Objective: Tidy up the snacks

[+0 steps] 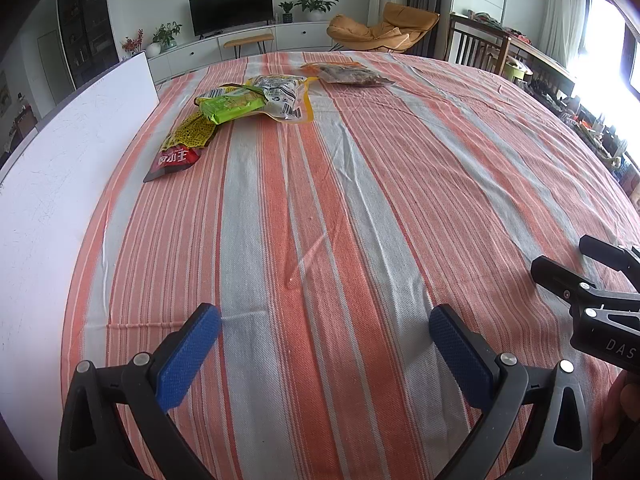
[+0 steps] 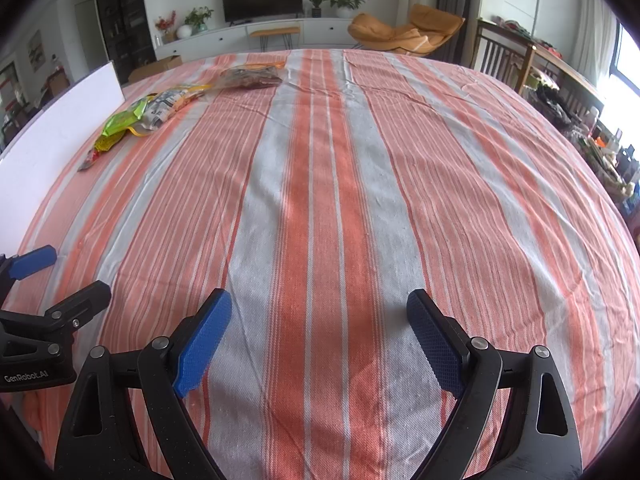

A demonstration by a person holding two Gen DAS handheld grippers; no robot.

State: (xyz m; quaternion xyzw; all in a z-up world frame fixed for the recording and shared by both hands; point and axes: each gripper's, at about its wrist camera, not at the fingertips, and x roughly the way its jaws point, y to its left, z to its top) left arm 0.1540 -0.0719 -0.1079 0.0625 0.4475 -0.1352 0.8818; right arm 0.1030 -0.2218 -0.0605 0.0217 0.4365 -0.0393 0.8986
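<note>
Several snack packets lie far off at the back left of the striped tablecloth [image 1: 320,200]. A green packet [image 1: 230,106] rests on a clear packet with a yellow edge [image 1: 286,94] and on a yellow and red packet [image 1: 182,146]. A brown snack bag [image 1: 348,74] lies apart, further back. In the right wrist view the same pile [image 2: 132,118] and the brown bag [image 2: 250,76] sit at the far left. My left gripper [image 1: 324,320] is open over bare cloth, nothing between its blue pads. My right gripper [image 2: 320,308] is open too, empty, beside the left one.
A white board [image 1: 68,152] stands along the table's left side, close to the packet pile. Beyond the far table edge are a TV cabinet [image 1: 240,40], an orange lounge chair [image 1: 384,28] and wooden chairs at the right. A hand shows at the lower right [image 1: 624,408].
</note>
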